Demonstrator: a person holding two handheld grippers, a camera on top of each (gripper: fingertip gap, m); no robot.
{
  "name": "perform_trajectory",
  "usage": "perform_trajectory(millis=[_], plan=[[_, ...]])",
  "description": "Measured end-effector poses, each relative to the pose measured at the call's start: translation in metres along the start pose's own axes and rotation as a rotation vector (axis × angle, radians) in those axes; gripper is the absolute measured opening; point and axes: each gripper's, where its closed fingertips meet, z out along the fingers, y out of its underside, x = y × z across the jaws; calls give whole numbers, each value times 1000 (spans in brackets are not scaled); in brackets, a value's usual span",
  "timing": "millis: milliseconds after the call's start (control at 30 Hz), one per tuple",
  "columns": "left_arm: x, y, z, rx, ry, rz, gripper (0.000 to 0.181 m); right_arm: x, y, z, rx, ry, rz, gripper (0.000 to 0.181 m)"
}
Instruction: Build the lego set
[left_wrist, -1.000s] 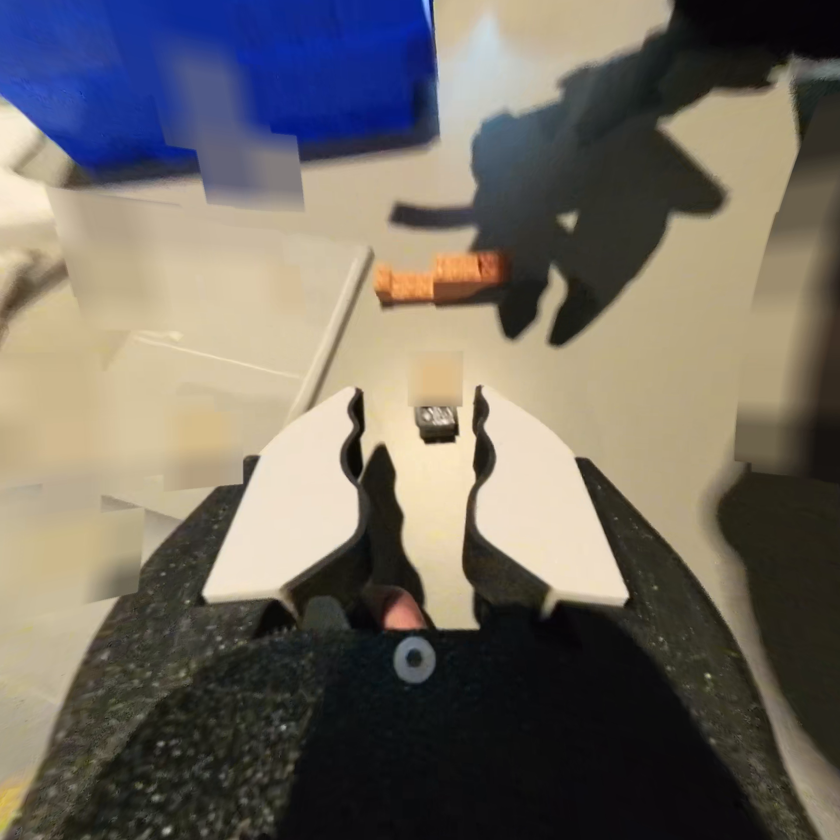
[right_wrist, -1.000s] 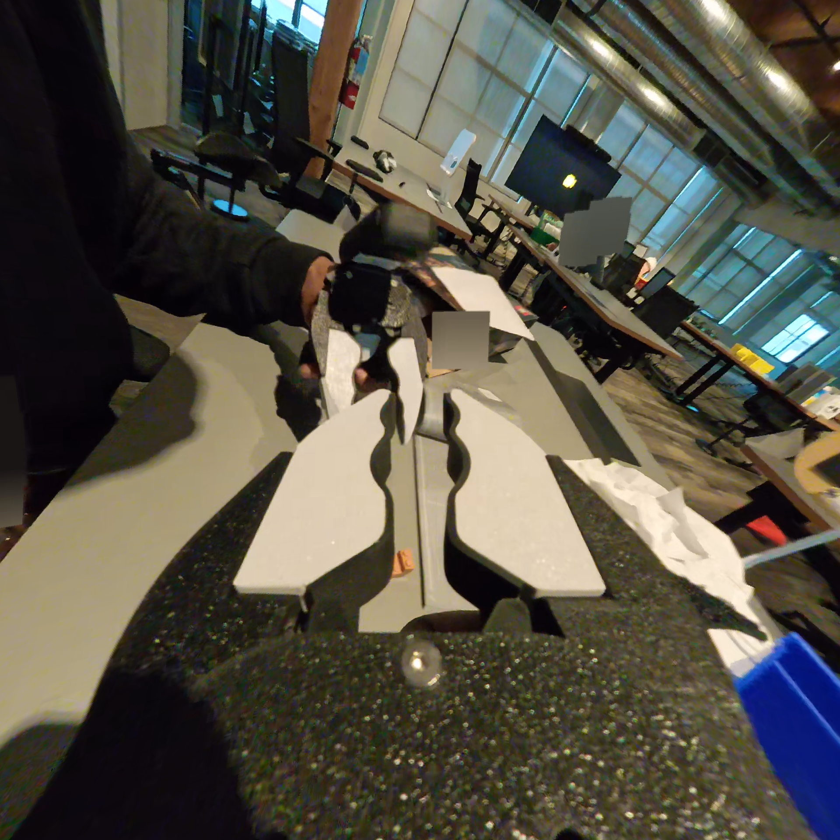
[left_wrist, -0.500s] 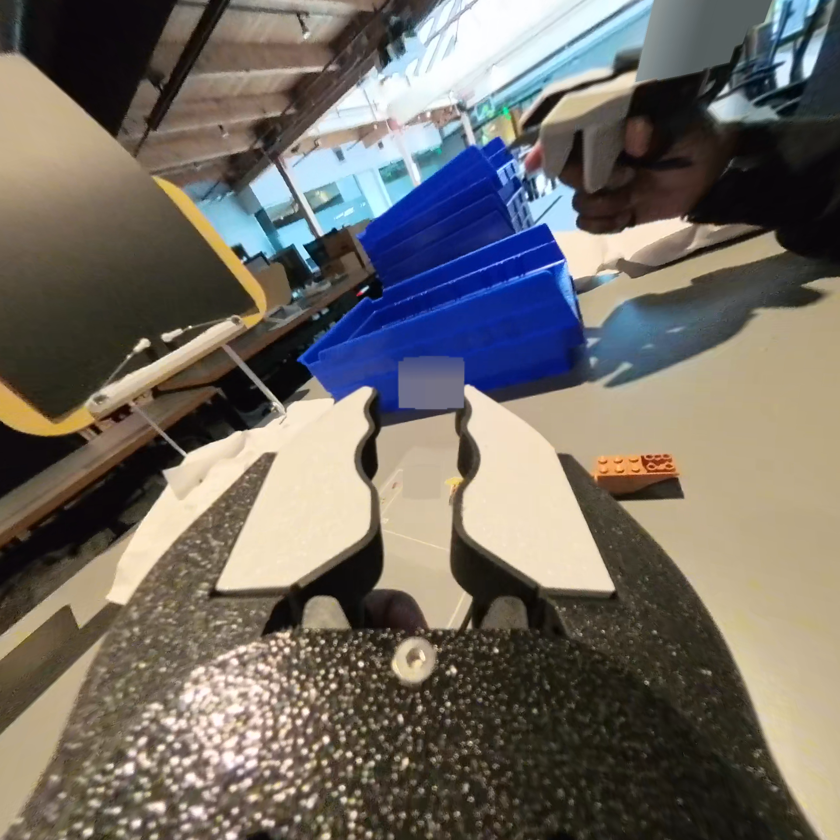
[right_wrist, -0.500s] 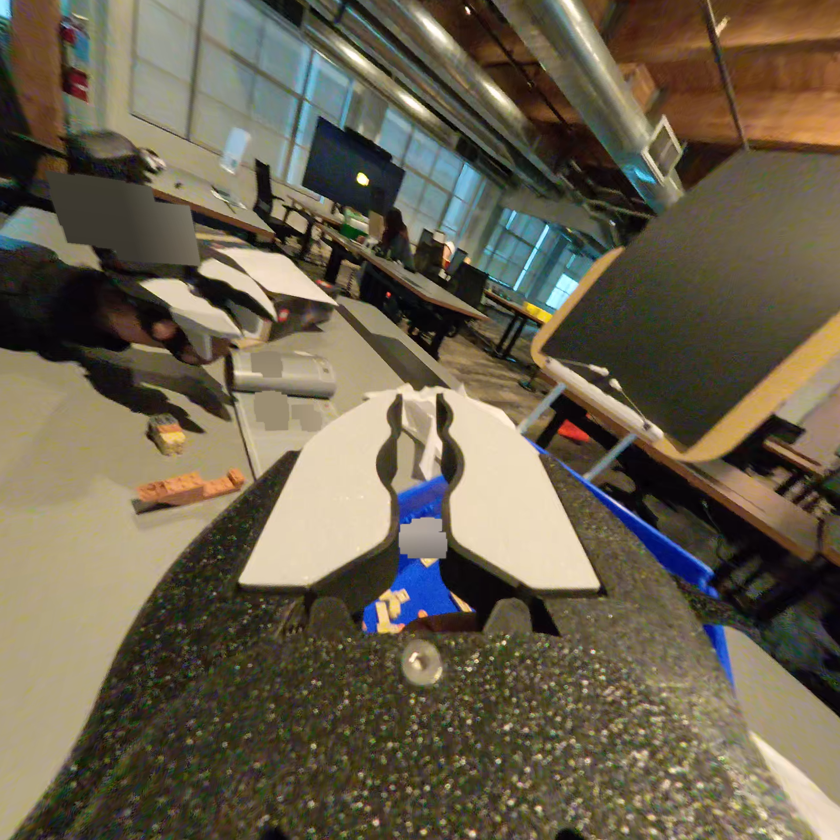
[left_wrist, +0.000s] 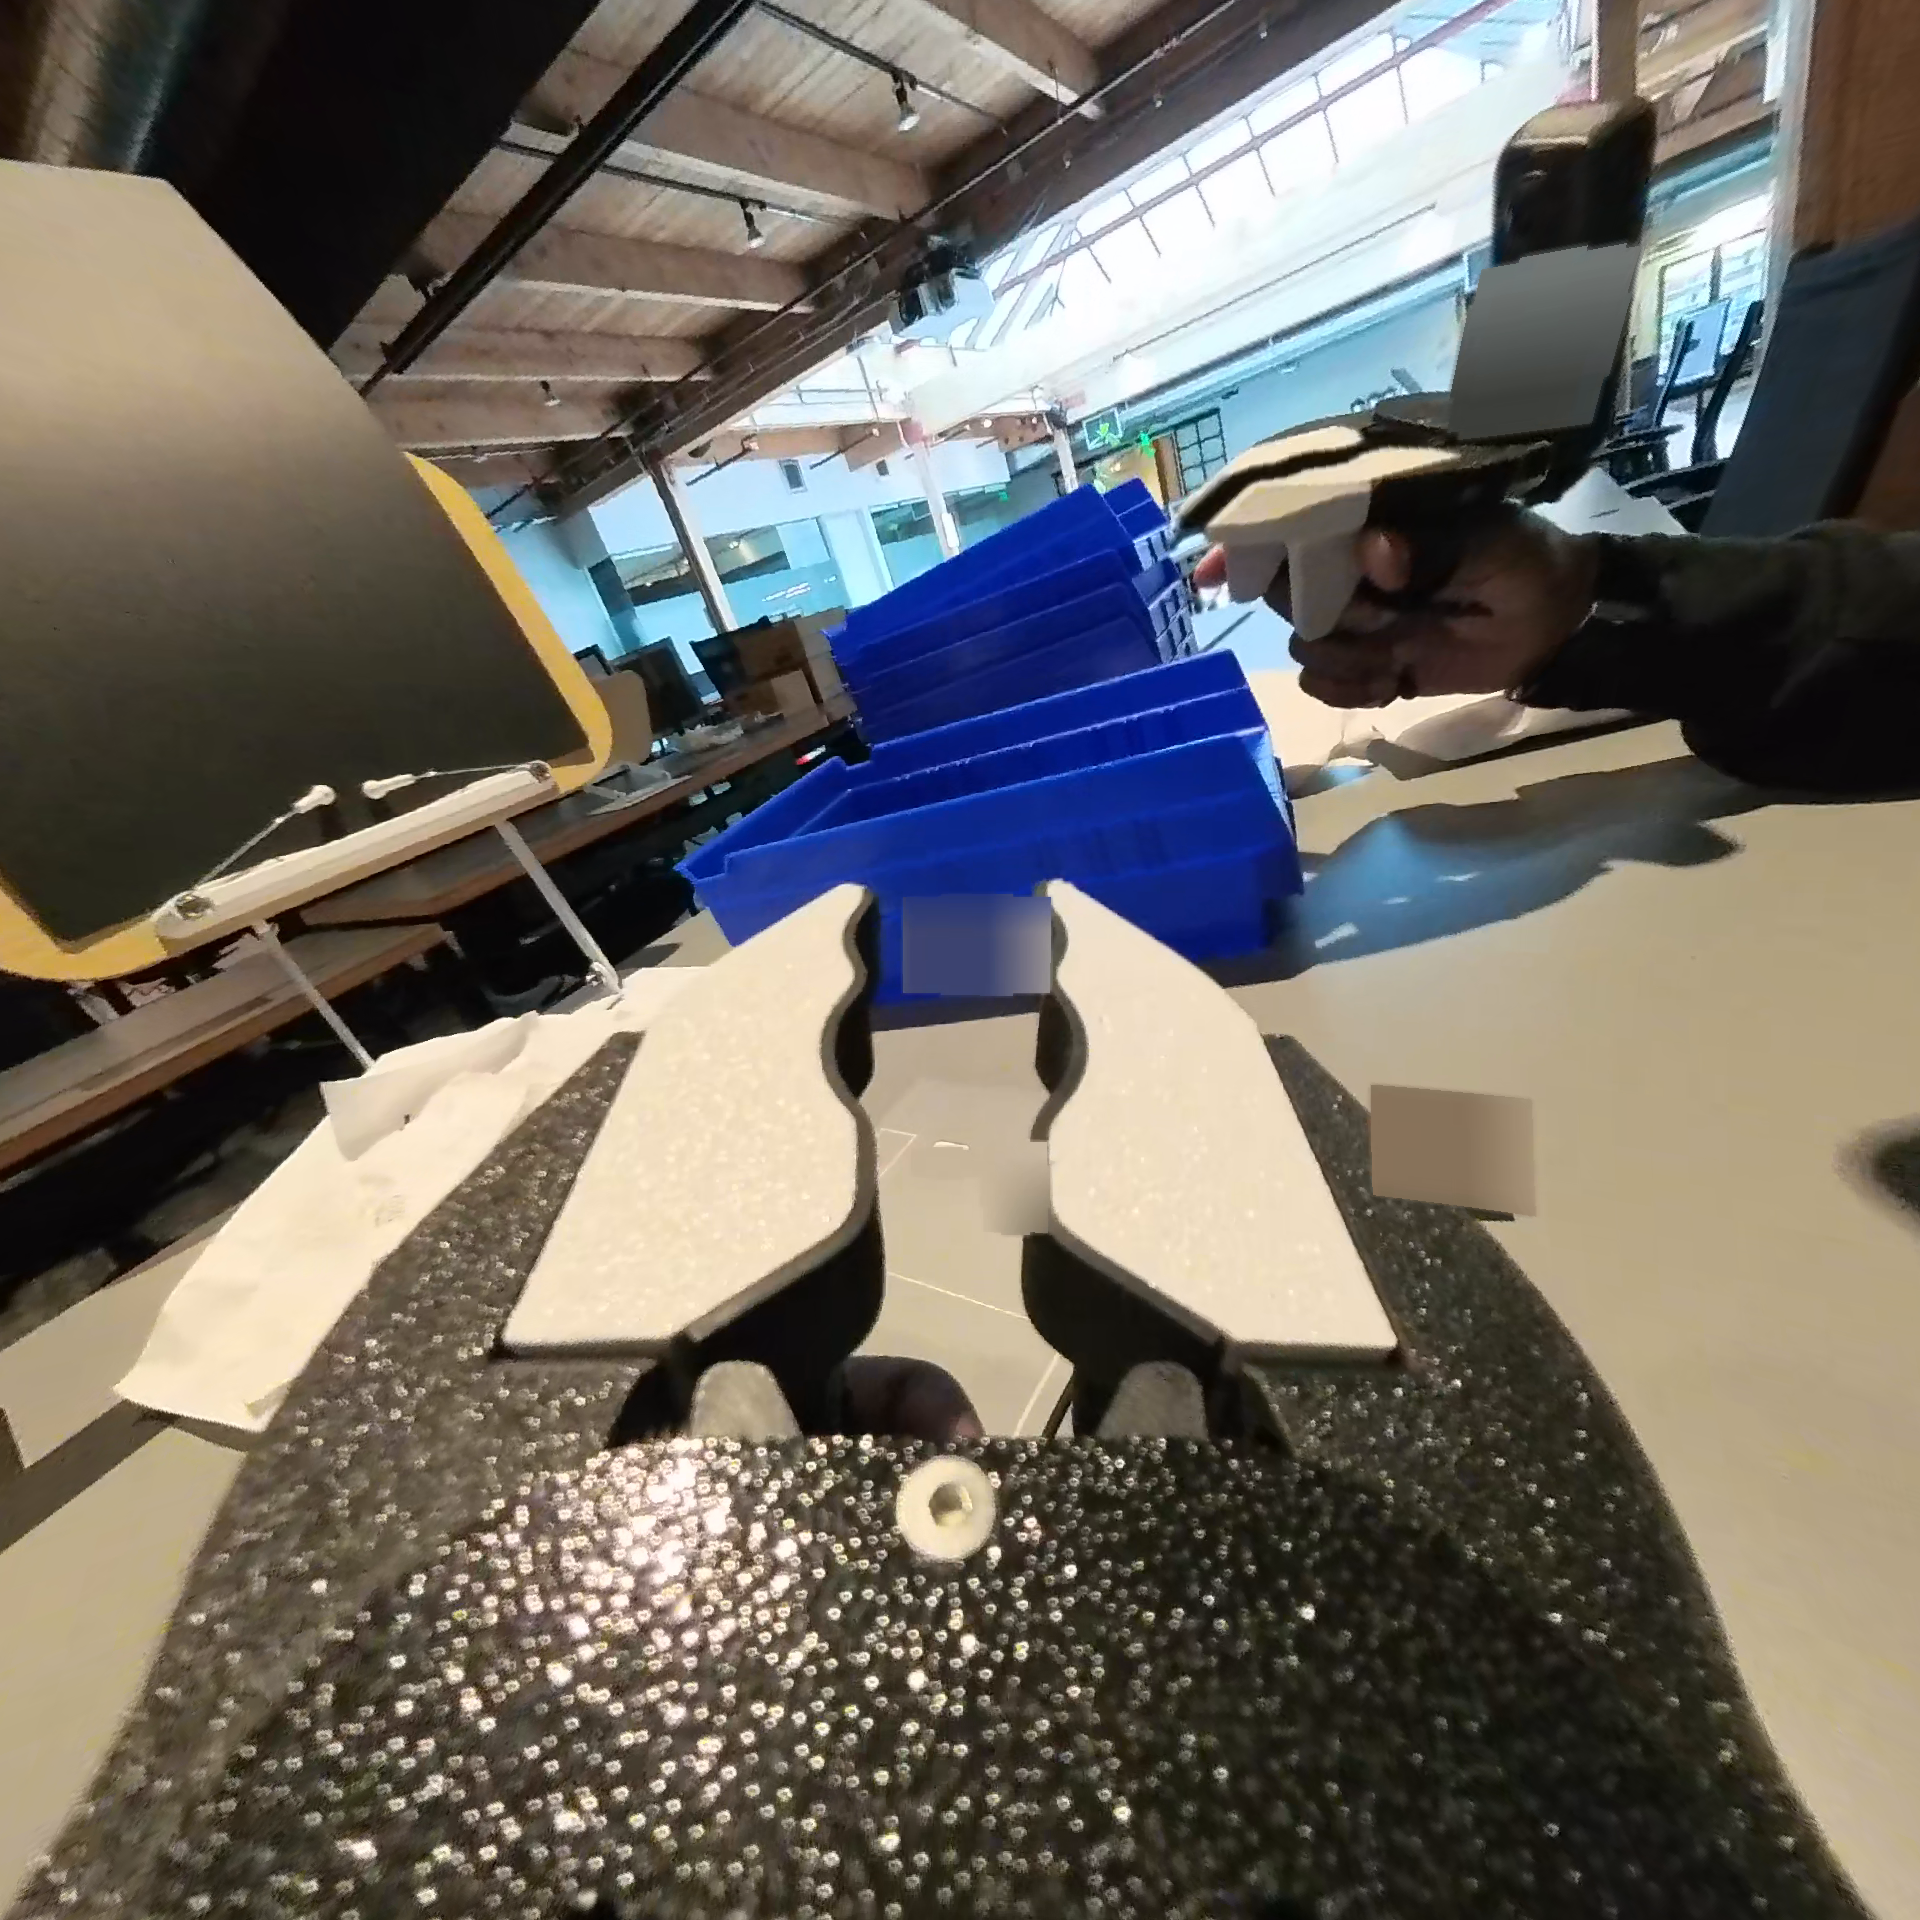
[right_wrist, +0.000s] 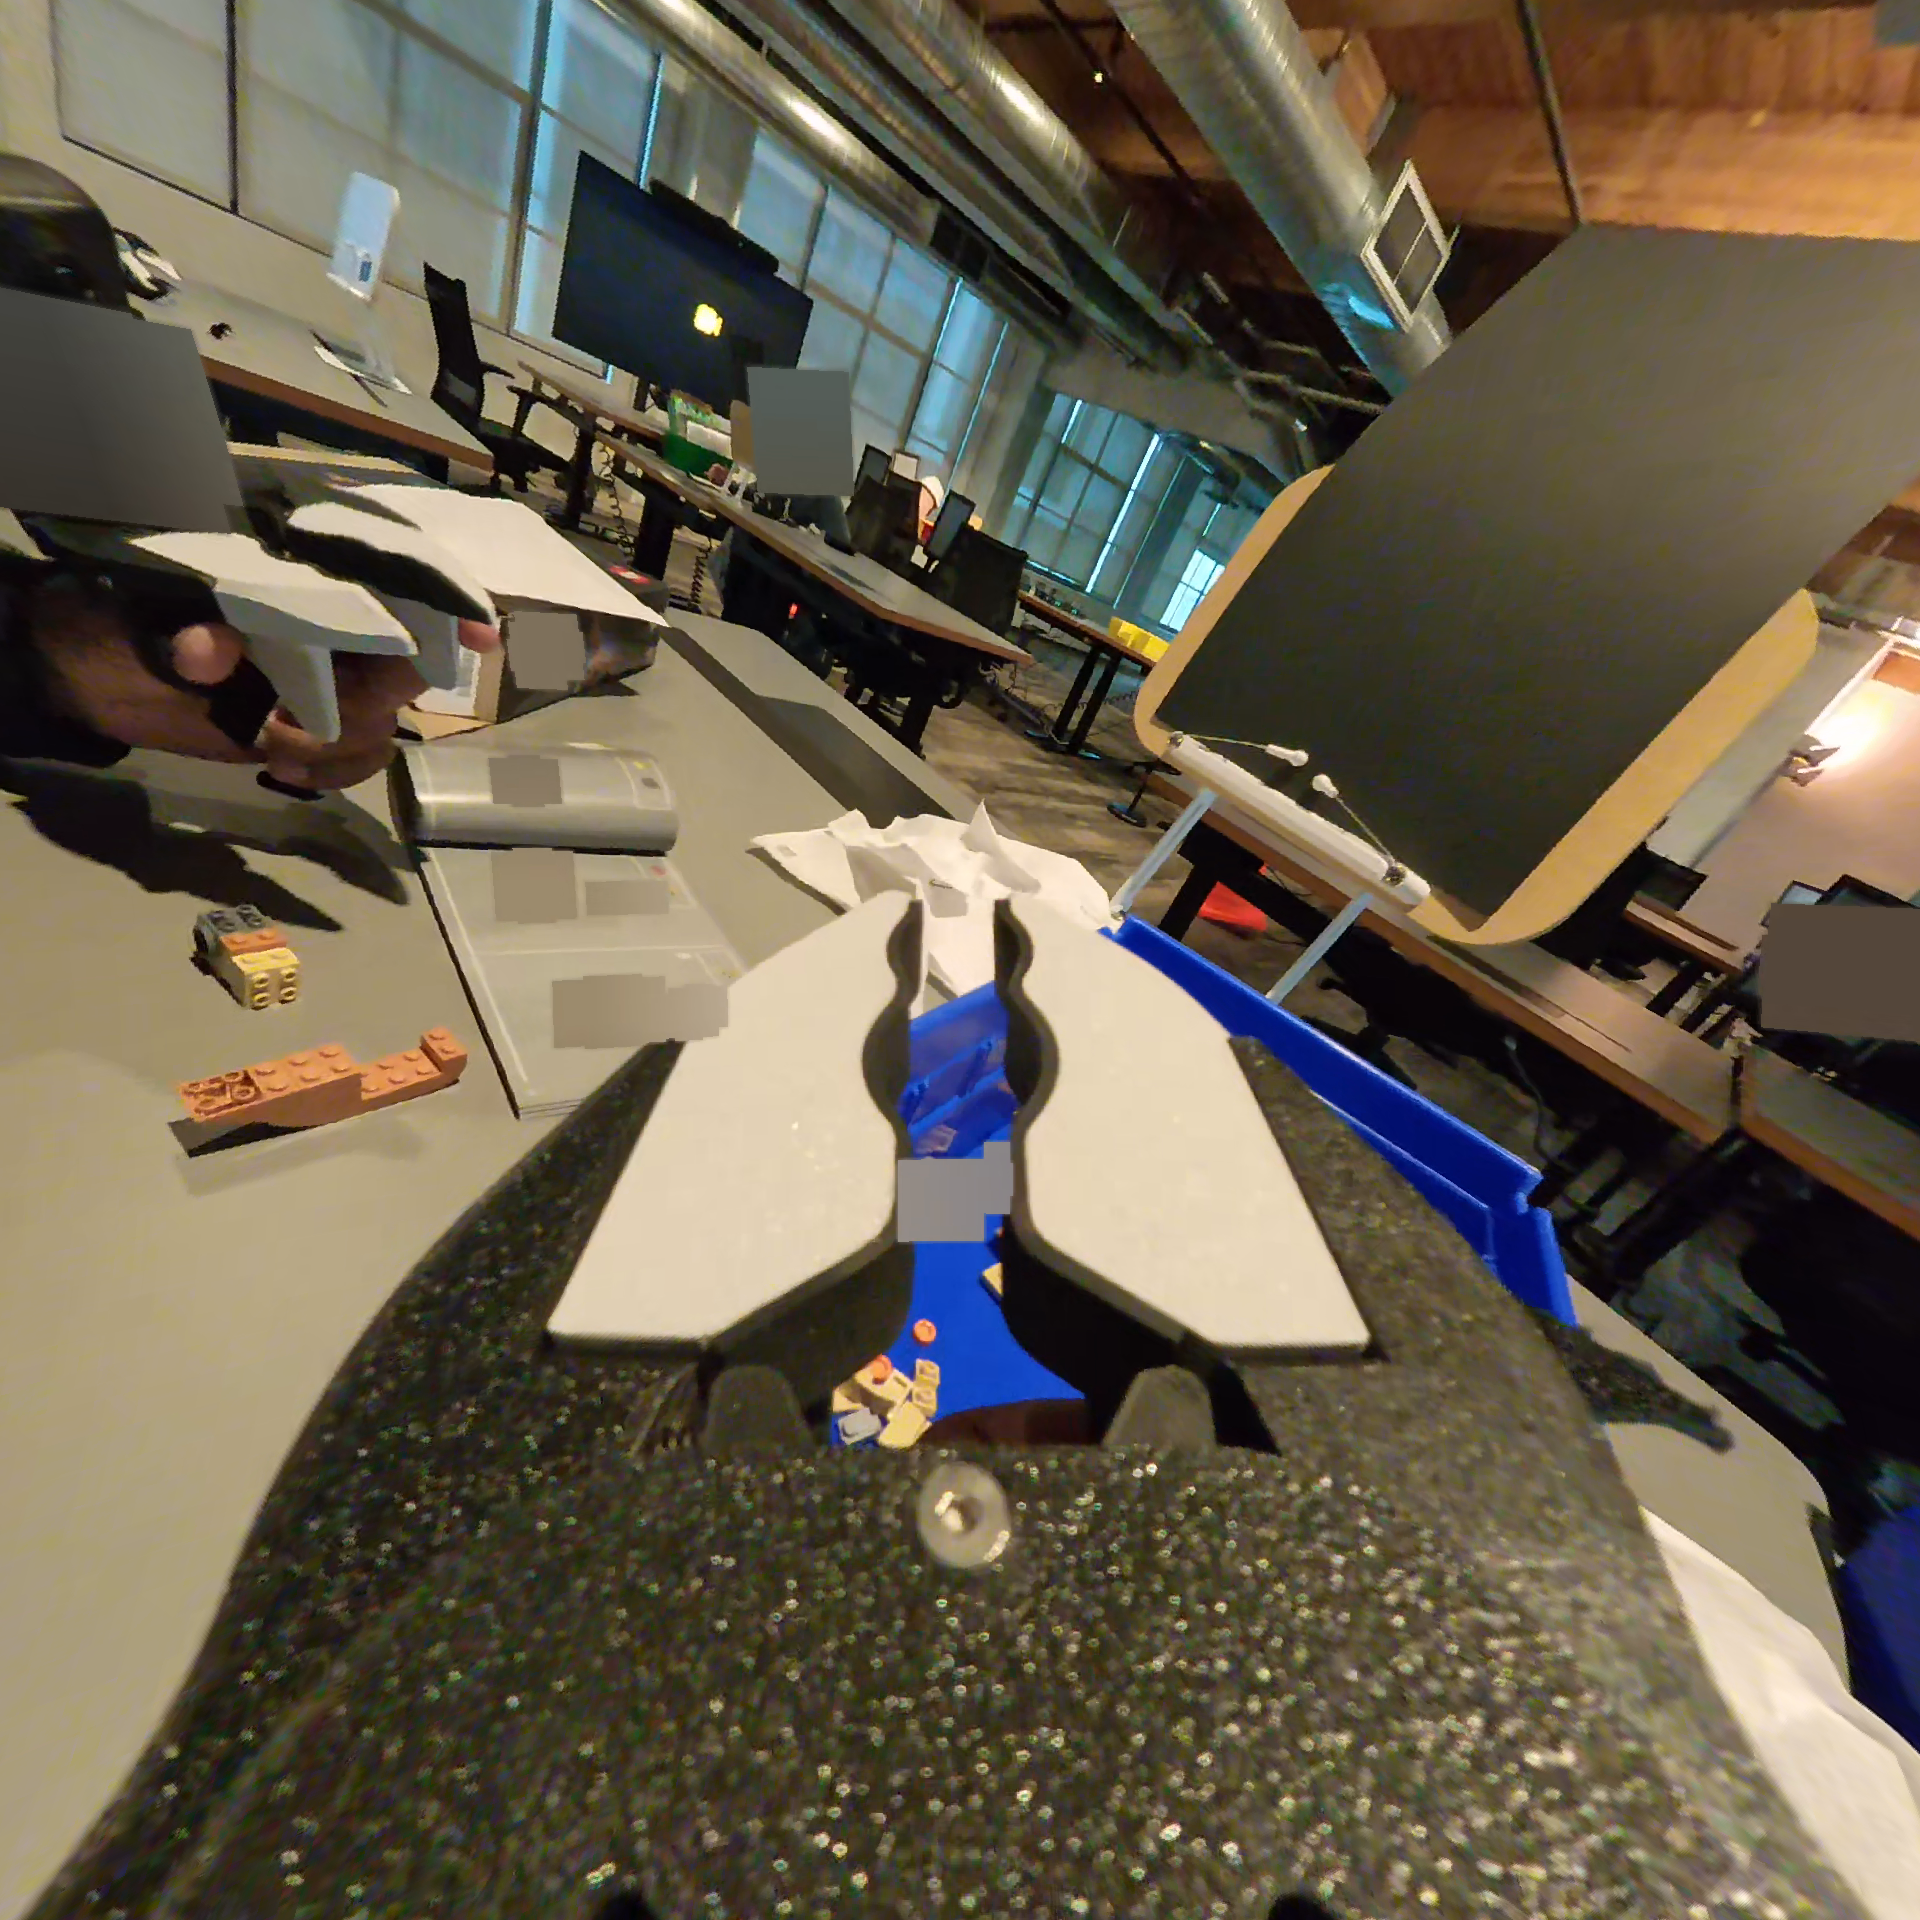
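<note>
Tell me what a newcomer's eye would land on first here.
First the right claw, open and empty, poised over the blue bin of small loose pieces. Next, left of it on the grey table, the orange brick assembly and a smaller tan-and-grey block beyond it. The left claw, also open, hangs above the table.

left hand-held gripper (left_wrist: 961, 940): raised, level, fingers parted, empty | right hand-held gripper (right_wrist: 958, 920): raised, fingers narrowly parted, empty

An orange-brown brick assembly (right_wrist: 317, 1081) lies flat on the bench, a small grey-orange-tan stack (right_wrist: 249, 953) just beyond, loose pieces (right_wrist: 888, 1397) in the blue bin (right_wrist: 1340, 1081).
</note>
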Motion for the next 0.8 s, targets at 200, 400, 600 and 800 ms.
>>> perform_trajectory(millis=[200, 400, 600, 800], plan=[[0, 1, 0, 1, 4, -17, 25, 12, 5, 0, -8, 57, 46, 12], [1, 1, 0, -5, 6, -7, 25, 13, 10, 2, -27, 64, 55, 11], [0, -1, -2, 1, -2, -7, 25, 11, 13, 4, -41, 58, 50, 11], [-1, -1, -3, -2, -5, 3, 25, 11, 12, 4, -35, 61, 54, 11]])
